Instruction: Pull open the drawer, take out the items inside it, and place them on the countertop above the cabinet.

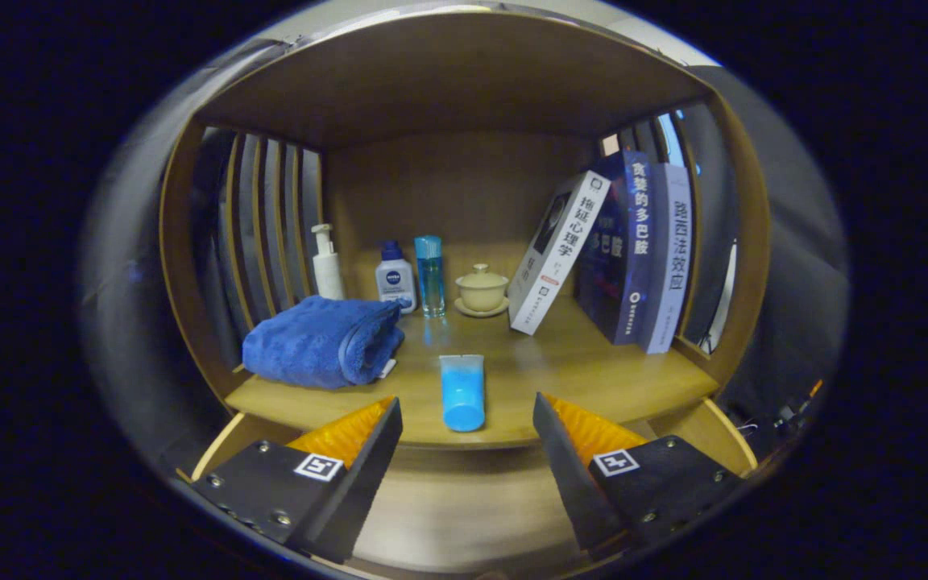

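A blue tube lies flat on the wooden countertop, its cap end close to the front edge. My gripper is open, one finger on each side of the tube, wide apart and not touching it. Below the countertop's edge the drawer stands pulled out under my fingers. Its bare wooden floor and its left side wall show, and I see no item on the part of the floor in view.
At the left of the countertop lies a folded blue towel. Along the back stand a white pump bottle, a small white bottle, a clear blue bottle and a lidded cup. Books stand at the right, one leaning.
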The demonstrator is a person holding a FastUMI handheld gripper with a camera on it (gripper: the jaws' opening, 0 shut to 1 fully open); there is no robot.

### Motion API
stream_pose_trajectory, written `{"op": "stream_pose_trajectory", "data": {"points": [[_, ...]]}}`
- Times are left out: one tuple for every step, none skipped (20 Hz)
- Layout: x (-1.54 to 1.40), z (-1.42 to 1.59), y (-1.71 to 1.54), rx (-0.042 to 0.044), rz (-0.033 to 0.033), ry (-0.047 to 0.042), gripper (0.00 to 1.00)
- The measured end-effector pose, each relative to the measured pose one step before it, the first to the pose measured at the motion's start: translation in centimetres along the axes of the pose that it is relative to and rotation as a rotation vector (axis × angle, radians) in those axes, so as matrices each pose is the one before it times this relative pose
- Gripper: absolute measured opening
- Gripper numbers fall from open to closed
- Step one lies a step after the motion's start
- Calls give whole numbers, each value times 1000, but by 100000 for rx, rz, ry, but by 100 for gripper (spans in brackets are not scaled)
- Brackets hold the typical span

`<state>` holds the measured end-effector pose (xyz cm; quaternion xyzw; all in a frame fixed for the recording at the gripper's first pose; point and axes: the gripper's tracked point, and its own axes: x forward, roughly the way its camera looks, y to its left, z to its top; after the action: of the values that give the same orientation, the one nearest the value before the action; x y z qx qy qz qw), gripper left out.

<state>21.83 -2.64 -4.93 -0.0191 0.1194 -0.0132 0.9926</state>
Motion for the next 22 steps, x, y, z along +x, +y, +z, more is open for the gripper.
{"op": "stream_pose_trajectory", "data": {"points": [[-944,-126,-112,-778,295,-723,97],[-914,-98,-103,-926,427,-762,97],[-1128,-133,-41,-675,499,-611,97],[-1085,-91,-29,-630,512,-1180,97],[-1282,-111,-102,-660,206,-1640,97],[-1351,-315,-140,-642,81,-1467,97],[-1371,-392,-135,-272,111,-1396,97],[-1323,-609,-42,-150,336,-1080,97],[-1282,-536,-303,-118,-727,-1738,97],[-1175,-764,-344,-306,-620,-720,97],[-1160,-819,-318,266,-998,-1157,97],[-1155,-784,-305,617,-646,-1345,97],[-953,-615,-347,882,-802,-2090,97],[-810,-984,-246,404,-413,-629,97],[-647,-916,-60,-56,-81,-821,97],[-331,-1099,-13,108,-467,-751,97],[-246,-931,53,-168,-193,-238,97],[-257,-905,87,-59,419,-201,97],[-100,-984,126,61,265,805,97],[174,-1170,9,658,-105,1367,97],[194,-697,84,1536,-191,1252,97],[130,-674,232,2110,240,1377,97]]}}
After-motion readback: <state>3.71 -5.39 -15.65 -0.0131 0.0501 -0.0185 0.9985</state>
